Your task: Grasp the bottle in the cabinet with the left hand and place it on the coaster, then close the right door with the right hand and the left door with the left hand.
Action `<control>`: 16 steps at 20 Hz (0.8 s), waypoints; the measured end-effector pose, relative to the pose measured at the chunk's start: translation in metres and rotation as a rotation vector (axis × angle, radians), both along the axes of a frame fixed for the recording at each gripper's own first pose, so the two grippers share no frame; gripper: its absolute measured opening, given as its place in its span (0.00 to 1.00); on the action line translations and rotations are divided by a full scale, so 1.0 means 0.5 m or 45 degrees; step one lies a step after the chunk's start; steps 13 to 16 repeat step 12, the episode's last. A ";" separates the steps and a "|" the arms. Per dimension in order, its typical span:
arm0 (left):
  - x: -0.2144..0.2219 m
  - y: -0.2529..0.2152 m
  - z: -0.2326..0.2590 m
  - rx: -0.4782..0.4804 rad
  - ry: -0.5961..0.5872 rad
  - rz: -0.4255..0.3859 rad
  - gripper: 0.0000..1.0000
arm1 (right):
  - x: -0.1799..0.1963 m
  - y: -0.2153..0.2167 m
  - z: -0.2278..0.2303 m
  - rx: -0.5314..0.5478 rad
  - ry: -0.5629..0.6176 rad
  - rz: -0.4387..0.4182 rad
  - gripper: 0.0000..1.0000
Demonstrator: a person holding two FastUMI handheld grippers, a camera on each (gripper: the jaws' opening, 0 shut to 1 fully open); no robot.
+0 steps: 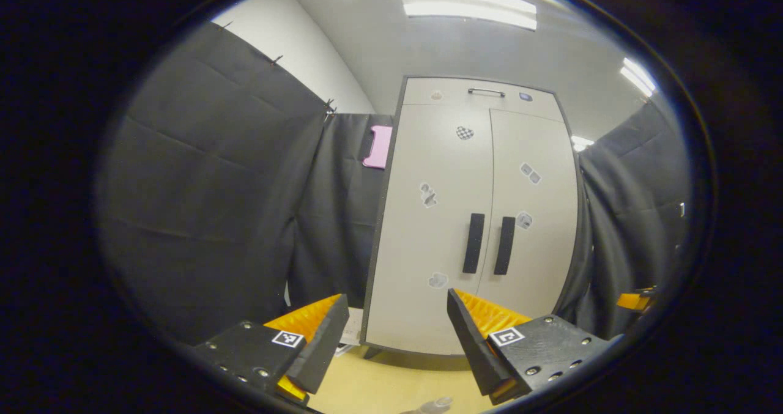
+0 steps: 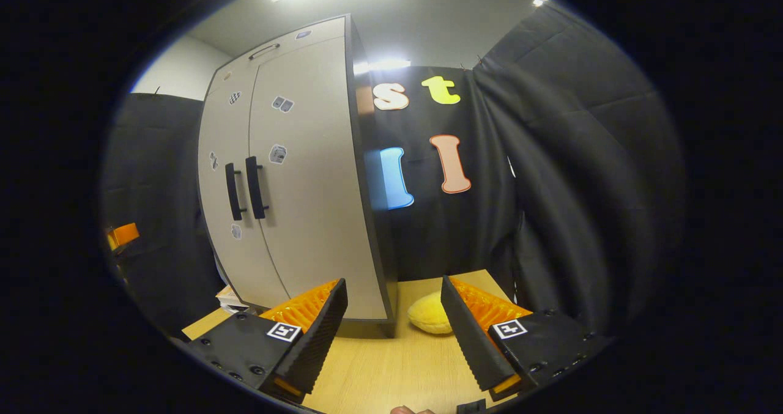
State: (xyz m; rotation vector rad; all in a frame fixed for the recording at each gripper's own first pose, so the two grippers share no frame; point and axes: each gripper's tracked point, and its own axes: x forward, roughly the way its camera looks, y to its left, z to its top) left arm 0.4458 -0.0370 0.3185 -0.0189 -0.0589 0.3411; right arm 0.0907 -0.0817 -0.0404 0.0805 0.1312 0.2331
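My left gripper (image 1: 397,334) has its jaws spread wide, and nothing is between them. It looks straight at the cabinet (image 1: 471,218), which stands on the wooden table (image 1: 379,383). Both doors are closed: the left door (image 1: 428,230) and the right door (image 1: 532,218) meet in the middle, and the two dark handles (image 1: 488,243) stand upright, side by side at the seam. Small stickers are on the doors, and a thin metal handle (image 1: 486,91) is on the panel above them. At the bottom edge of the left gripper view, between my fingers, I see the top of a clear bottle (image 1: 431,405) on the table; the rest of it is cut off, so I cannot tell what it stands on. A pink thing (image 1: 378,147) hangs on the black cloth to the left of the cabinet.

My right gripper (image 2: 394,331) also has its jaws wide apart and holds nothing. It sees the cabinet (image 2: 293,175) from an angle, doors shut. A yellow soft thing (image 2: 430,315) lies on the table (image 2: 391,371) just beside the cabinet's near corner. Some papers (image 2: 231,299) lie at the other side of the cabinet's base. Far to the left I see a part of the other gripper (image 2: 122,235).
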 end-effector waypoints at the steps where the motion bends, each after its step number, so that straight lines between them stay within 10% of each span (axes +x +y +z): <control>1: -0.004 -0.004 0.001 0.006 -0.001 0.003 0.99 | 0.001 0.000 -0.009 -0.005 0.019 0.012 0.98; 16: -0.030 0.012 0.012 0.019 0.011 0.104 0.99 | 0.038 0.075 0.001 -0.028 0.027 0.167 0.98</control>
